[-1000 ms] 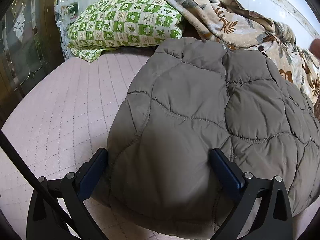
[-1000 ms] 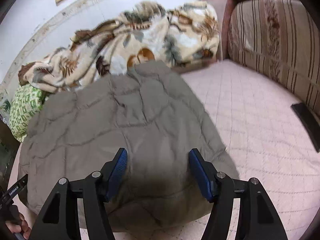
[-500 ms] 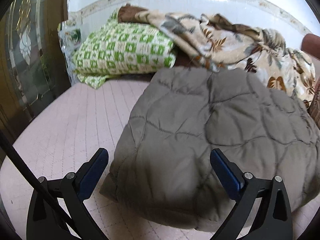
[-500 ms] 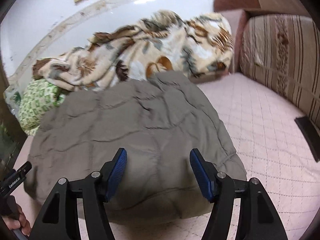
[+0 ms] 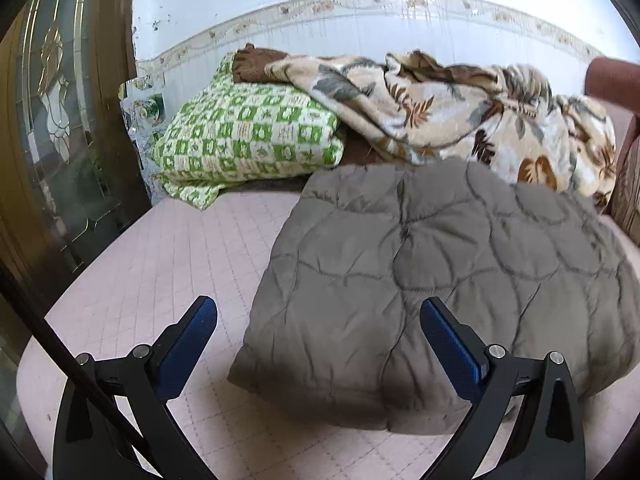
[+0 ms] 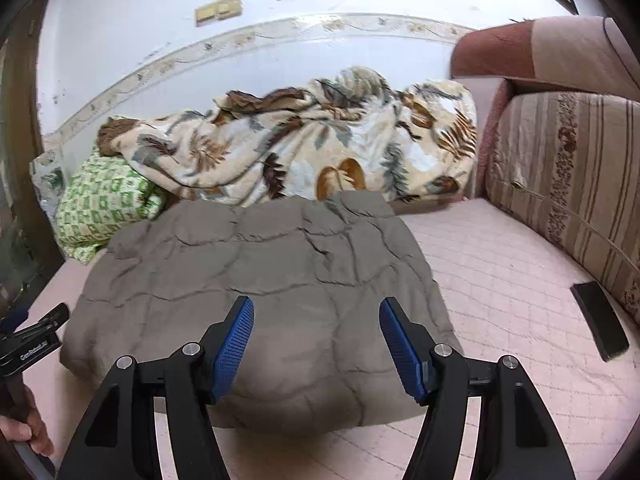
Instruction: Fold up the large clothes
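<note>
Pink quilted mattress (image 5: 168, 264) filled the scene, white tiled wall behind. Grey-brown quilted jacket (image 5: 440, 272) lay folded flat mid-bed, far edge against the floral blanket (image 5: 440, 112); green checkered pillow (image 5: 248, 140) to its left. Left gripper (image 5: 318, 340) hung over the jacket's near-left corner, fingers (image 5: 452, 344) wide apart, nothing gripped. Right gripper (image 6: 316, 340) sat above the near edge, fingers (image 6: 234, 340) also spread, empty. Striped sofa cushion (image 6: 568, 184) on the right, dark flat object (image 6: 600, 320) on the mattress beside it.
</note>
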Motion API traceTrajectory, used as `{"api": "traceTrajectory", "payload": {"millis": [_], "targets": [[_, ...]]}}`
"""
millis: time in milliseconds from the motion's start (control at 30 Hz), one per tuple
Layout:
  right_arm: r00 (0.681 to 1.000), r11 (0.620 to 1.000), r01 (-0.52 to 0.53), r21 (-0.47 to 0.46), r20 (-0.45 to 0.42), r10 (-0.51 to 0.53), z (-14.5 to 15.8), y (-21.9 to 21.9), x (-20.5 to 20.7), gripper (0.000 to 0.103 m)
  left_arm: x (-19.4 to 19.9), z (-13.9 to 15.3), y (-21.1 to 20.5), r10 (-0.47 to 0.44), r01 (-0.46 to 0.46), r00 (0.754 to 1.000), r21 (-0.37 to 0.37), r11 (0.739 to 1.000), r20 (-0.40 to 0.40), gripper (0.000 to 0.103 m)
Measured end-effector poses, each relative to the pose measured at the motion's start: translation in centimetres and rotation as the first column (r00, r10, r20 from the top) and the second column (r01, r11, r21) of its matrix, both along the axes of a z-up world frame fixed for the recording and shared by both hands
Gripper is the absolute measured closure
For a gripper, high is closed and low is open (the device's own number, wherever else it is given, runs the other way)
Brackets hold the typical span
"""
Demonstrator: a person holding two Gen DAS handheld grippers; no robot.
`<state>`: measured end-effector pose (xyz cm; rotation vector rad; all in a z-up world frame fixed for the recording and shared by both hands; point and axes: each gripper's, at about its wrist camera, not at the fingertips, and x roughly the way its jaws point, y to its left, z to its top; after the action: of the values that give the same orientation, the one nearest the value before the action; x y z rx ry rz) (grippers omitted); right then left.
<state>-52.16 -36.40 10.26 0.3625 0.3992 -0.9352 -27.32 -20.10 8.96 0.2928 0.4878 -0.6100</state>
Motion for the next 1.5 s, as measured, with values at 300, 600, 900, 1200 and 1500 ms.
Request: {"api": "traceTrajectory", "payload": {"millis": [300, 600, 900, 1200, 1500], "targets": [[0.999, 0.987, 0.033, 0.157, 0.026, -0.037, -1.6, -2.7, -1.4, 0.033, 1.5, -2.3, -1.3, -0.006, 0.012, 0.996, 0.070, 0.997, -0.089, 0.001], [0.960, 0.867, 0.119, 0.484, 0.166, -0.224, -4.6, -6.9, -7.7, 0.032, 8.6, -3.9, 2.8, -0.003, -0.082, 0.824, -0.125, 0.989, -0.566, 0.001], [0.898, 0.741, 0.064, 0.669, 0.284, -0.335, -7.8, -7.8, -11.4, 0.025, 11.6, -6.2, 6.9, -0.043, -0.182, 0.663, -0.216, 0.959, -0.748, 0.001], [0.866, 0.687, 0.012, 0.727, 0.335, -0.370, -9.5, -8.5, -12.0, 0.024, 12.0, -8.5, 6.3, -0.094, -0.198, 0.592, -0.258, 0.946, -0.800, 0.001], [0.822, 0.640, -0.044, 0.767, 0.392, -0.414, -12.9, -10.1, -11.4, 0.022, 11.8, -9.7, 4.0, -0.087, -0.202, 0.611, -0.261, 0.944, -0.787, 0.010]]}}
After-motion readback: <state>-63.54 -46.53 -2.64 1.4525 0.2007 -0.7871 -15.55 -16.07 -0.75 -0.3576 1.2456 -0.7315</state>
